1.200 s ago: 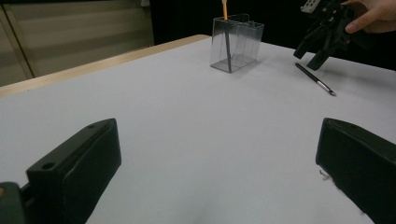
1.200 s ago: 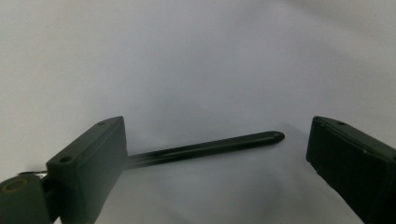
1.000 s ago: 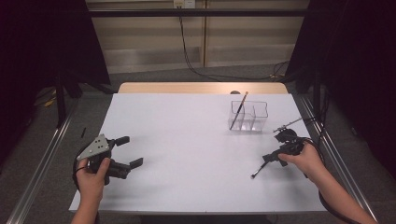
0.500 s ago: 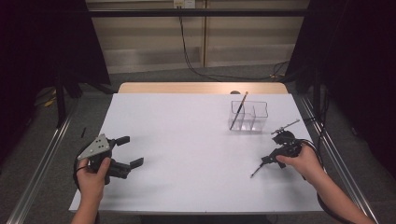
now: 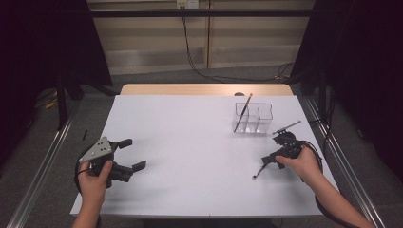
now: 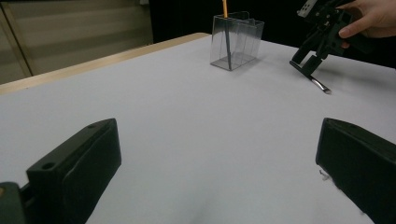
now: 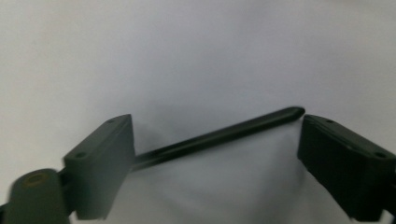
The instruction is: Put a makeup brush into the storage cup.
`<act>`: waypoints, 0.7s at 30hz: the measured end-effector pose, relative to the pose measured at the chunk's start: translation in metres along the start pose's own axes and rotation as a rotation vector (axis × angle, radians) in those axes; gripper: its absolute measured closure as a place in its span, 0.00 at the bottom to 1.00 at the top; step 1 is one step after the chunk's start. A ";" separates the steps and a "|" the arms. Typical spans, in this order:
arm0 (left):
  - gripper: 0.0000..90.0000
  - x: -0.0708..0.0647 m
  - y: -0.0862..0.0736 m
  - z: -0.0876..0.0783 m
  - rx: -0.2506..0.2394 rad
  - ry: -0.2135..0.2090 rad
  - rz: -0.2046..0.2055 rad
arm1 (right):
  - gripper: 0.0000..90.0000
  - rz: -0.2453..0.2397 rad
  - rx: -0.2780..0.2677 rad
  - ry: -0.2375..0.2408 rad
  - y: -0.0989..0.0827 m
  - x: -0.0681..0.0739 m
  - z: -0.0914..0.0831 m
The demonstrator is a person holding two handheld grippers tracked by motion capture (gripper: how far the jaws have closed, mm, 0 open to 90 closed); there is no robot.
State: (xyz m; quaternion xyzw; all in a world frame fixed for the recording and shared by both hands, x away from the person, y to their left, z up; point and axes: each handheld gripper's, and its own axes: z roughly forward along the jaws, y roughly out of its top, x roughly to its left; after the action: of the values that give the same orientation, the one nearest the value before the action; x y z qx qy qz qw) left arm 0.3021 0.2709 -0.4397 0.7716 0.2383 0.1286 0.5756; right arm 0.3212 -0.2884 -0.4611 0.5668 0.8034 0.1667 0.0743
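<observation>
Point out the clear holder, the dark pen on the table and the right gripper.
holder (image 5: 259, 124): high view, its front wall.
pen (image 7: 219, 136): right gripper view, middle of its barrel.
right gripper (image 5: 269, 160): high view, between its jaw tips.

A white sheet-covered table (image 5: 190, 142) with a pale wooden far edge (image 5: 190, 89) stands on grey carpet (image 5: 157, 76), with metal rails (image 5: 43, 156) along both sides, black curtains (image 5: 43, 42) at left and right, and a black cable (image 5: 199, 52) trailing down the beige back wall (image 5: 142, 33).
</observation>
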 end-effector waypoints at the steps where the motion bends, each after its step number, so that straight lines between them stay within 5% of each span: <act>1: 0.00 0.000 0.000 0.000 0.000 0.000 0.002 | 0.20 -0.013 0.002 -0.015 0.000 0.001 -0.001; 5: 0.00 -0.001 0.001 0.001 0.001 -0.003 0.003 | 0.30 -0.057 0.004 -0.040 0.000 0.000 -0.002; 8: 0.00 0.000 0.000 0.001 0.004 -0.003 0.004 | 0.53 -0.070 0.000 -0.026 0.000 0.000 -0.006; 13: 0.00 0.000 0.001 0.001 0.003 -0.004 0.004 | 0.73 -0.118 0.030 0.000 0.003 0.000 -0.009; 21: 0.00 0.000 0.000 0.001 0.003 -0.003 0.005 | 0.92 -0.173 0.056 0.026 0.008 0.003 -0.008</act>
State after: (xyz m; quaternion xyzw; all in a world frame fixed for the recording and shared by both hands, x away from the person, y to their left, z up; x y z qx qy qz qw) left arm 0.3028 0.2702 -0.4397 0.7733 0.2357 0.1284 0.5744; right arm 0.3243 -0.2847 -0.4505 0.4949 0.8546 0.1443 0.0619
